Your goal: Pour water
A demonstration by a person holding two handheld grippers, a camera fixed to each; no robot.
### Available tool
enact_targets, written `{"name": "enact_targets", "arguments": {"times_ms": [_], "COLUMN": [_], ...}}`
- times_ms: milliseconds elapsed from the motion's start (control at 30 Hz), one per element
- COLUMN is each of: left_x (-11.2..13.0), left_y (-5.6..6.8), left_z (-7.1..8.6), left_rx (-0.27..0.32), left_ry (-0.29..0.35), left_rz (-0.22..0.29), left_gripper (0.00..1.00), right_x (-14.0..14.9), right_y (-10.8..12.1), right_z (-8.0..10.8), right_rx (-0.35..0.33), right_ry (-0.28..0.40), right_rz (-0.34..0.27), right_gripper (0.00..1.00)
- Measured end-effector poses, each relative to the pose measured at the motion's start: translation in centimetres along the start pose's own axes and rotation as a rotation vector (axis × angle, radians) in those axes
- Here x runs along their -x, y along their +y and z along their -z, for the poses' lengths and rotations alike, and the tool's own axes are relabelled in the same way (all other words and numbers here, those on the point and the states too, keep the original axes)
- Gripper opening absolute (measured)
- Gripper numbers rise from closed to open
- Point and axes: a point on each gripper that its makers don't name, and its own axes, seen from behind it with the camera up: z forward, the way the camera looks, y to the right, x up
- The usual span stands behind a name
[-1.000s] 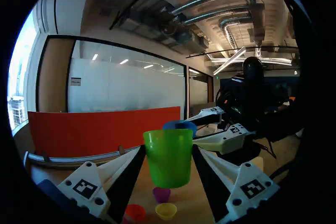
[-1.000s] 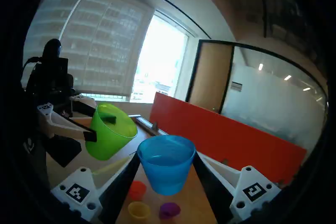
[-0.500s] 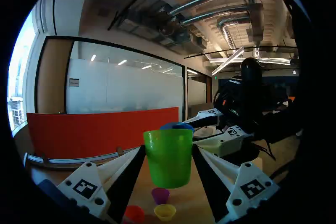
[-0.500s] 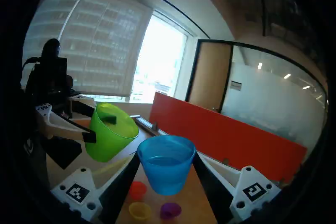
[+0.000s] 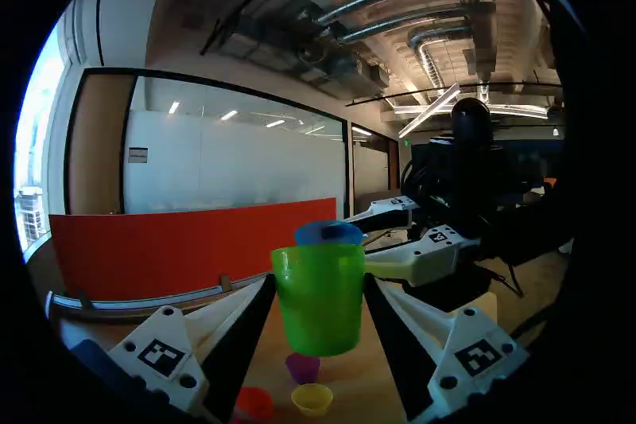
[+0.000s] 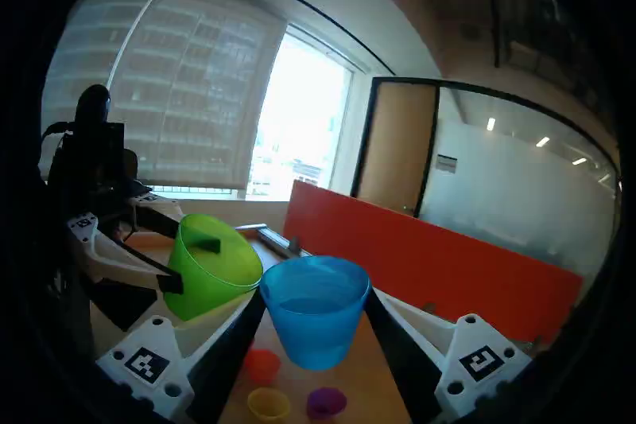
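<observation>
There are two large cups, three small cups and two hand-held grippers. The left hand-held gripper (image 5: 318, 282) is closed on the green cup (image 5: 318, 305), one finger pressing each side of its wall, and holds it up above the wooden tabletop (image 5: 362, 368). The right hand-held gripper (image 6: 315, 303) likewise grips the blue cup (image 6: 315, 324) between both fingers; this cup sits upright and a water level shows through its translucent wall. In the left gripper view the blue cup's rim shows just above and behind the green cup's rim, with the right hand-held gripper's white fingers reaching in from the right. In the right gripper view the green cup is tilted, its mouth turned toward the camera, just left of the blue cup; whether the two rims touch cannot be told. Down on the tabletop, below the held cups, stand the three small cups close together: a red one (image 6: 261, 364), a yellow one (image 6: 268, 404) and a purple one (image 6: 326, 402).
</observation>
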Motion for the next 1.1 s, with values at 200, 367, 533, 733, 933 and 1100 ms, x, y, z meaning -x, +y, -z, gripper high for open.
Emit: {"name": "enact_targets", "arguments": {"times_ms": [200,367,533,733,933,1100], "left_x": [0.4,0.9,1.3,1.4,1.3,1.2], "left_y": [0.0,0.0,0.0,0.0,0.0,0.1], "left_z": [-0.1,-0.1,-0.1,-0.3,-0.3,-0.2], "left_rx": [-0.003,-0.006,-0.006,-0.006,-0.006,-0.006], "left_ry": [-0.011,-0.025,-0.034,-0.035,-0.033,-0.031], "left_rz": [-0.007,-0.011,-0.013,-0.013,-0.013,-0.012], "left_gripper": [0.81,0.81,0.80,0.80,0.80,0.80], "right_x": [-0.3,-0.6,-0.8,-0.9,-1.0,-1.1], "right_y": [0.1,0.1,0.0,0.0,0.0,0.0], "right_z": [0.0,0.0,-0.1,-0.1,0.0,0.1], "right_rx": [0.001,-0.001,-0.003,-0.003,-0.002,-0.002], "right_ry": [0.005,0.011,0.016,0.017,0.020,0.023], "right_rz": [0.005,0.004,0.005,0.007,0.004,0.003], "right_gripper": [0.91,0.91,0.91,0.91,0.91,0.91]}}
